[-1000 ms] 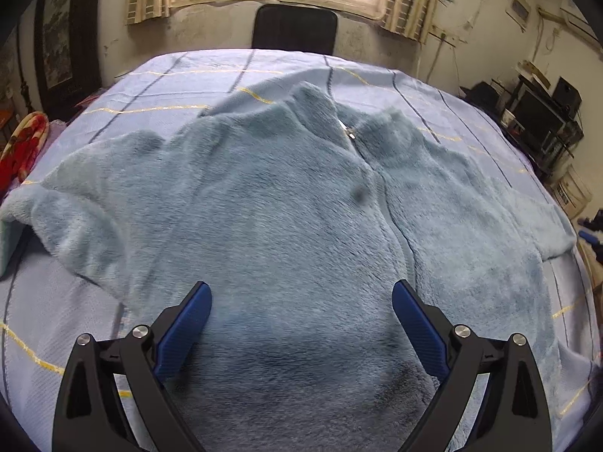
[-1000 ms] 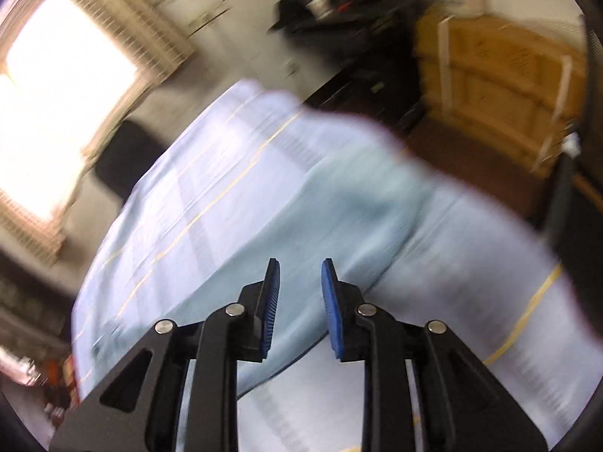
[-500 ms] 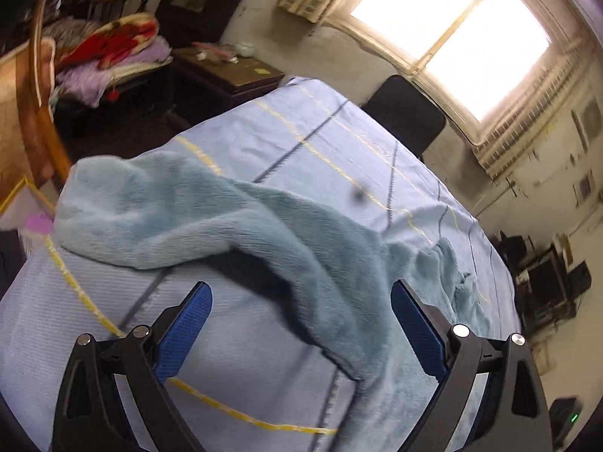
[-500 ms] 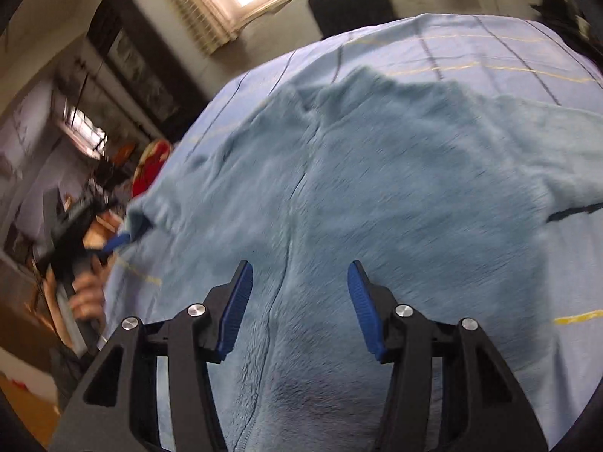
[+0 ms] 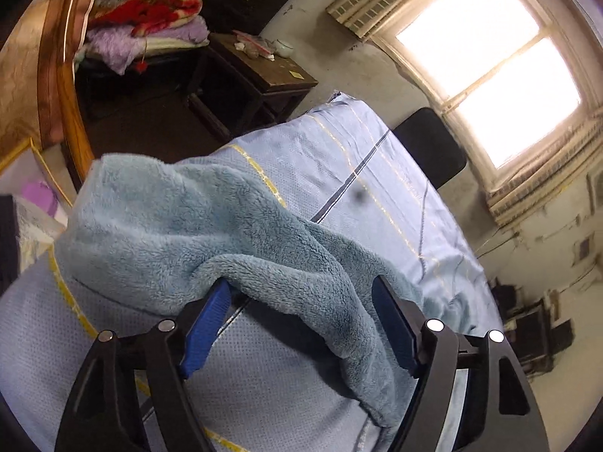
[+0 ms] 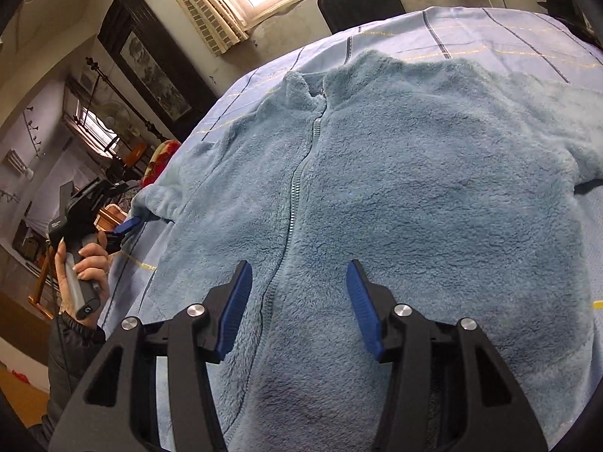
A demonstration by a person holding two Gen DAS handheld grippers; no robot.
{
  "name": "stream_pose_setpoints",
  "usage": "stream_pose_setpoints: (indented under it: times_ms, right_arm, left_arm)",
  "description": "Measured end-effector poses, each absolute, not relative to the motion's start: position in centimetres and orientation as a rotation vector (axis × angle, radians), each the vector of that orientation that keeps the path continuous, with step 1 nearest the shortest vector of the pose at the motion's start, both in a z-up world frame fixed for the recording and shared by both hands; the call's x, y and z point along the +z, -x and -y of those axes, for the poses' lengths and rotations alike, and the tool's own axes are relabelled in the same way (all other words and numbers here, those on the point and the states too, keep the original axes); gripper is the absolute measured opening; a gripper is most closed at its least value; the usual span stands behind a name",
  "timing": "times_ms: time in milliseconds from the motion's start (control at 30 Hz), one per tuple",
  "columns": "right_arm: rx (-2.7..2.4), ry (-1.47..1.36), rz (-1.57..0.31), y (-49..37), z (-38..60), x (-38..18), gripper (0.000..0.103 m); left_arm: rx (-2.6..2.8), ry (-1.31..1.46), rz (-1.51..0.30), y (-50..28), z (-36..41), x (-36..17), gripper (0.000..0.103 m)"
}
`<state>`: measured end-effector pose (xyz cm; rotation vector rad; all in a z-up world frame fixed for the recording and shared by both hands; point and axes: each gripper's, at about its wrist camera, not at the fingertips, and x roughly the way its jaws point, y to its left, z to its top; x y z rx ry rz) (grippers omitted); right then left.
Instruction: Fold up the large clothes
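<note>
My left gripper [image 5: 301,293] stands with its blue-padded fingers wide apart, and the sleeve [image 5: 211,233] of the fluffy light-blue zip-front fleece jacket [image 6: 395,188] sags into the gap between them. The sleeve's fold touches the left pad; whether it touches the right pad I cannot tell from this angle. The jacket lies spread face up on the pale blue bed sheet with yellow and dark stripes [image 5: 369,188], collar toward the bright window [image 5: 490,64]. My right gripper [image 6: 297,282] hovers over the jacket's lower front, fingers wide and gripping nothing, with the zip [image 6: 297,184] running up just left of centre. In the right wrist view a hand [image 6: 81,263] holds the left gripper's handle at the bed's edge.
</note>
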<state>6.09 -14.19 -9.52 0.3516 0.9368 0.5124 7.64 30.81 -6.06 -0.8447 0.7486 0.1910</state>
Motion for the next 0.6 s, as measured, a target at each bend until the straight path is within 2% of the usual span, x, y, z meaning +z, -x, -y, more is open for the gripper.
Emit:
stream_pose_setpoints:
  times_ms: [233, 400, 467, 500, 533, 600]
  right_arm:
    - [0.514, -0.354, -0.936, -6.4, 14.1, -9.7, 0.053]
    - [0.516, -0.346, -0.935, -6.4, 14.0, -9.6, 0.056]
    - [0.516, -0.334, -0.933, -6.3, 13.8, -9.5, 0.057]
    - [0.516, -0.330, -0.933, -6.3, 13.7, -9.5, 0.057]
    - [0.516, -0.329, -0.932, -6.3, 13.7, -9.5, 0.057]
    - [0.518, -0.334, -0.933, -6.4, 13.8, -9.6, 0.057]
  left_arm:
    - [0.162, 0.921, -0.737, -6.4, -31.9, -6.4, 0.076]
    - [0.150, 0.947, -0.762, -7.2, -31.4, -7.3, 0.072]
    - [0.146, 0.943, -0.751, -7.3, -31.5, -7.4, 0.059]
    - [0.132, 0.946, -0.749, -7.4, -31.6, -7.5, 0.037]
    - [0.111, 0.954, -0.749, -7.4, -31.7, -7.6, 0.011]
    - [0.090, 0.978, -0.738, -7.0, -32.2, -7.7, 0.008]
